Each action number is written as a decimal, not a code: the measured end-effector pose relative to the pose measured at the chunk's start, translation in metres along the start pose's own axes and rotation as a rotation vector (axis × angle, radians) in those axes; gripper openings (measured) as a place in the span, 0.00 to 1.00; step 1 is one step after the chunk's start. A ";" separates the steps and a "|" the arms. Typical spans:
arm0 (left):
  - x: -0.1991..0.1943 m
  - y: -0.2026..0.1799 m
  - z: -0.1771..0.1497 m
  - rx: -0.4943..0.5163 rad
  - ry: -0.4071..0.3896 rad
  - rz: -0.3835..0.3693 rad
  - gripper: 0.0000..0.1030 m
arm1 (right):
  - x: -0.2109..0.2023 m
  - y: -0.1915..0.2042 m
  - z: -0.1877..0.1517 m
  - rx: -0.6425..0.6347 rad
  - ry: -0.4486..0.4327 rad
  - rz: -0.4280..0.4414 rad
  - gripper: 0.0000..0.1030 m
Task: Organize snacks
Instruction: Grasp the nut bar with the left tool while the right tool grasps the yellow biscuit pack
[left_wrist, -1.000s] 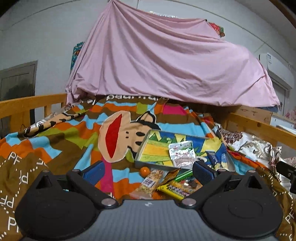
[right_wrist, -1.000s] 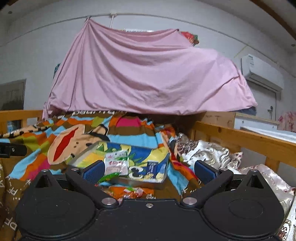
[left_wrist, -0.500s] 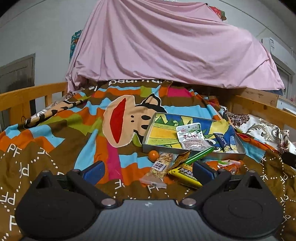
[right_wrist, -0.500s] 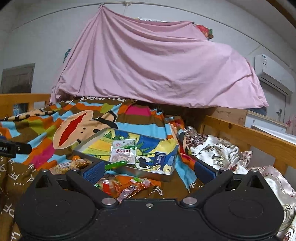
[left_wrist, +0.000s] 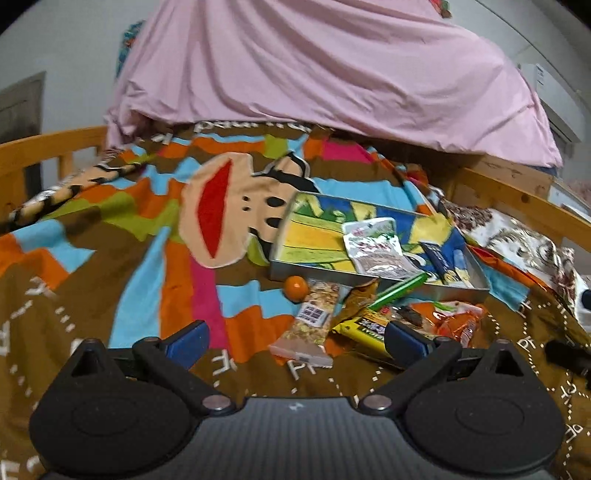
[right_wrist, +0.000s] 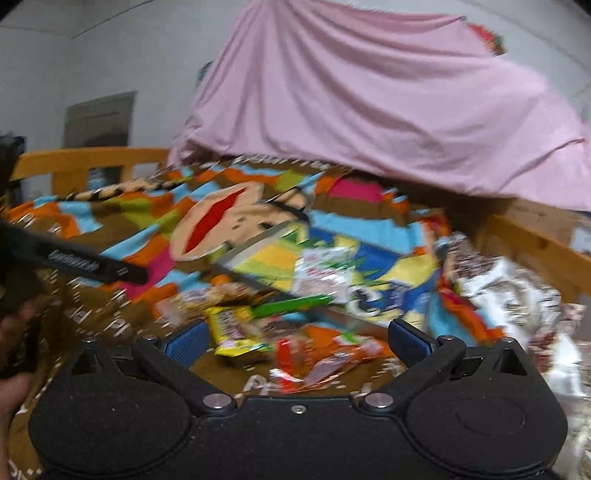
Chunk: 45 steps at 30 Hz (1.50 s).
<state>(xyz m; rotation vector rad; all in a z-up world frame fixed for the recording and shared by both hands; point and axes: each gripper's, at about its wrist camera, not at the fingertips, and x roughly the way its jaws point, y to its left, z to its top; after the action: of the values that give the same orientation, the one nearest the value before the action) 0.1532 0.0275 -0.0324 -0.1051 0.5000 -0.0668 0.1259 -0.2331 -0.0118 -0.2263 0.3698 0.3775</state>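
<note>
Snacks are sitting loose on the blanket in front of the tin tray; sorting looks barely started, approach phase.

Left gripper is hovering low over the bed, fingers wide apart, gripping nothing. Right gripper likewise: wide open, empty, its view badly motion-blurred.

Left to right in the left view:
- orange ball, small, round, smooth, touching the tray's near wall
- nut bar, long flat clear wrapper with barcode label, lying between the left fingers
- yellow packet, crinkly foil, partly under its neighbours
- green stick, thin, glossy, leaning over the tray rim
- orange wrappers, crumpled plastic, just ahead of the right gripper

Already lying in the tray: silver pouch, flat foil, and blue sachet, narrow.

Tray is shallow, rectangular, metal, with a printed cartoon floor, and is sitting slightly tilted on soft bedding.

Next move, my read: left gripper is lining up on the nut bar. It needs a low pinch across the bar's narrow width; film is slippery and the blanket gives, so the fingers should be pressing down before closing.
</note>
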 end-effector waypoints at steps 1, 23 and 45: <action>0.005 0.000 0.002 0.010 0.006 -0.013 1.00 | 0.006 0.001 0.001 -0.006 0.019 0.035 0.99; 0.107 0.015 0.014 0.151 0.218 -0.147 1.00 | 0.109 0.004 -0.016 0.136 0.266 0.300 0.94; 0.146 0.022 0.016 -0.026 0.240 -0.178 1.00 | 0.143 0.010 -0.010 0.105 0.228 0.292 0.88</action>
<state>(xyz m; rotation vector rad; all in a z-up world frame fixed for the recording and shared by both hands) 0.2894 0.0377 -0.0906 -0.1681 0.7302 -0.2494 0.2423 -0.1812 -0.0782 -0.1119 0.6496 0.6205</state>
